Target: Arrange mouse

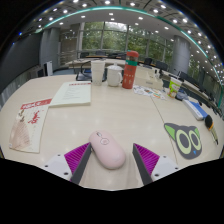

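A pale pink mouse (107, 149) lies on the light wooden table (95, 115), between my two fingers. My gripper (110, 158) is open. The left magenta pad (77, 155) stands a little clear of the mouse's left side, and the right magenta pad (147, 157) is further off, with bare table between it and the mouse. The mouse rests on the table on its own. To the right lies a grey mouse mat with a cat face (184, 140).
A green-edged booklet (72, 94) and a red-and-white packet (28, 125) lie to the left. Beyond the fingers stand a white cup (97, 71), a white jug (114, 75) and an orange-red bottle (130, 70). Small items and a black pen (210, 127) lie to the right.
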A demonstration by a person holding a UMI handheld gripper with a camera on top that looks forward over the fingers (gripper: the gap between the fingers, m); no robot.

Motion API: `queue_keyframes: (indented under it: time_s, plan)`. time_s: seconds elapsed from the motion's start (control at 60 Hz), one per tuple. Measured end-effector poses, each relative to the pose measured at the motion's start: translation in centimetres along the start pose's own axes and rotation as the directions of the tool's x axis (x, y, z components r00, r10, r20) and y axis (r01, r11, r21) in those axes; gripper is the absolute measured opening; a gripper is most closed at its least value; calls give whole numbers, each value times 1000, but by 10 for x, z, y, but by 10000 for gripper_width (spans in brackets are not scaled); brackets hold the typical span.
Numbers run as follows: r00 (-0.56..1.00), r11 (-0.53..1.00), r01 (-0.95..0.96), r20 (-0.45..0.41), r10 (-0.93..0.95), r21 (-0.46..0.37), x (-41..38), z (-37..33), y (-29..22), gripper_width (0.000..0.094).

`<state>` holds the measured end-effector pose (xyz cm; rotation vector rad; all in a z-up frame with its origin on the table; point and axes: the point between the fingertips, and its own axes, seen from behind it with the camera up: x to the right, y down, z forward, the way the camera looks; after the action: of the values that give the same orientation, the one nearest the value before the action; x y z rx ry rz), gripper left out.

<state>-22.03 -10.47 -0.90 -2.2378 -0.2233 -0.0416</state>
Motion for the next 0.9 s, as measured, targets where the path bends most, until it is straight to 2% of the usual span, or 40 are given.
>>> queue_keyframes:
  time_s: [0.183,0.267,0.35,0.583,0.667,0.75,0.9]
  plan:
    - [1000,1000,-16,-4,16,5,6,23,-17,816]
    - [999,999,-36,20,36,5,1,28,-19,700]
    - [997,998,-57,53,57,6,-7,30,-19,512]
    - [1000,1000,-20,21,20,-3,-7,28,-20,363]
    - [999,999,-32,34,32,-17,-9,26,-22,332]
    - [999,1000,-26,44,25,5,-7,13,-35,332]
    - [997,988,-56,51,49,142,24,-39,-107,332]
